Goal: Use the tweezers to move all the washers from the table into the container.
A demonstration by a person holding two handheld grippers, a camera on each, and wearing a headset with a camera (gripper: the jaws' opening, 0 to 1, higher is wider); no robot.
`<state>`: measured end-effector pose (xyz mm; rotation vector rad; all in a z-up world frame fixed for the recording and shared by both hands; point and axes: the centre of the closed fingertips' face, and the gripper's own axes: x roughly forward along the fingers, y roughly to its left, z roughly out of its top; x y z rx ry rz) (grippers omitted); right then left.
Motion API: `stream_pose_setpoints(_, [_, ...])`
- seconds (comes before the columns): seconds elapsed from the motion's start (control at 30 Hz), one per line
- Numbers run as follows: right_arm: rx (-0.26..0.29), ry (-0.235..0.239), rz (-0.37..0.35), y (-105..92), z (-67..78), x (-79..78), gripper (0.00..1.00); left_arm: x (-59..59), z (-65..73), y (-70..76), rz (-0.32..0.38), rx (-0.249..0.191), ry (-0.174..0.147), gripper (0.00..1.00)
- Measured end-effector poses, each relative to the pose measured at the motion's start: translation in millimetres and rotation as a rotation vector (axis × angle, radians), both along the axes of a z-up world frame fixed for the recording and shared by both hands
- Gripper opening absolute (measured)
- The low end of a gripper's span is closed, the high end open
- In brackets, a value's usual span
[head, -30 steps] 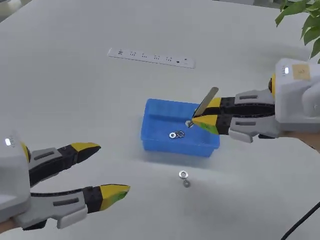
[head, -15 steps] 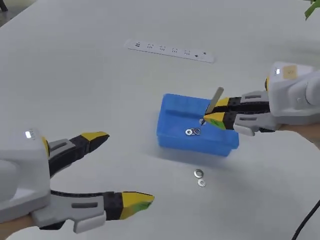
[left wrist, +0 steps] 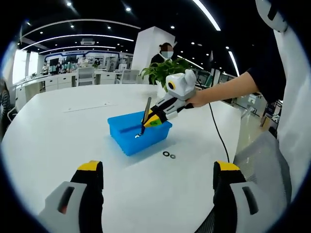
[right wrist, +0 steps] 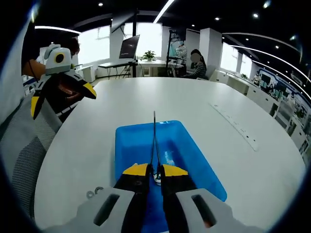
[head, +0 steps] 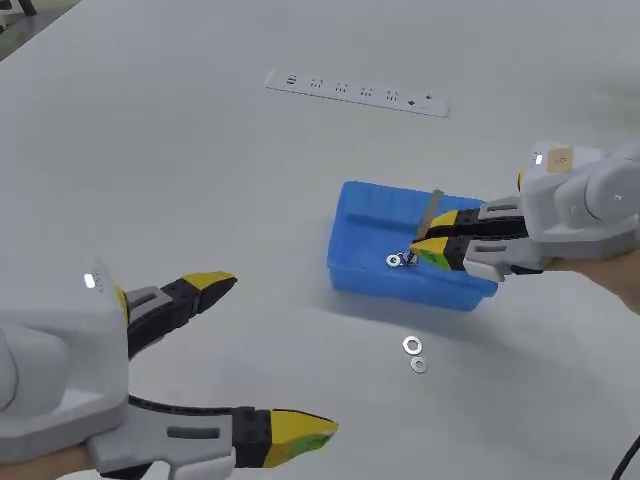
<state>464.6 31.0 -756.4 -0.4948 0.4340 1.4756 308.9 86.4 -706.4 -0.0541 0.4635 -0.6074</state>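
A wide white table carries a white power strip toward twelve o'clock in the head view. In the left gripper view, curved ceiling light strips arc across a dark ceiling at eleven o'clock. A white pillar stands at twelve with a leafy plant just below it, and desks and chairs sit at ten. In the right gripper view, bright windows glow at twelve o'clock and a grey mesh chair sits at eight.

Bright even overhead light, soft shadows on white table, fisheye bending at edges, slight blur
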Motion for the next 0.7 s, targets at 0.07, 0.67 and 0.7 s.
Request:
stream_pose_setpoints(0.07, [-0.005, -0.001, 0.005, -0.2, -0.5, -1.4, 0.1, 1.2, 1.1, 0.3, 0.001, 0.003, -0.002, 0.99])
stream_pose_setpoints(0.67, [-0.015, 0.022, -0.005, -2.1, 1.2, -7.4, 0.11, -5.1, 1.2, -6.0, -0.025, -0.005, 0.016, 0.99])
stream_pose_setpoints(0.7, [-0.015, 0.022, -0.005, -2.3, 0.9, -7.8, 0.11, -5.3, 1.2, -6.1, -0.025, -0.004, 0.017, 0.99])
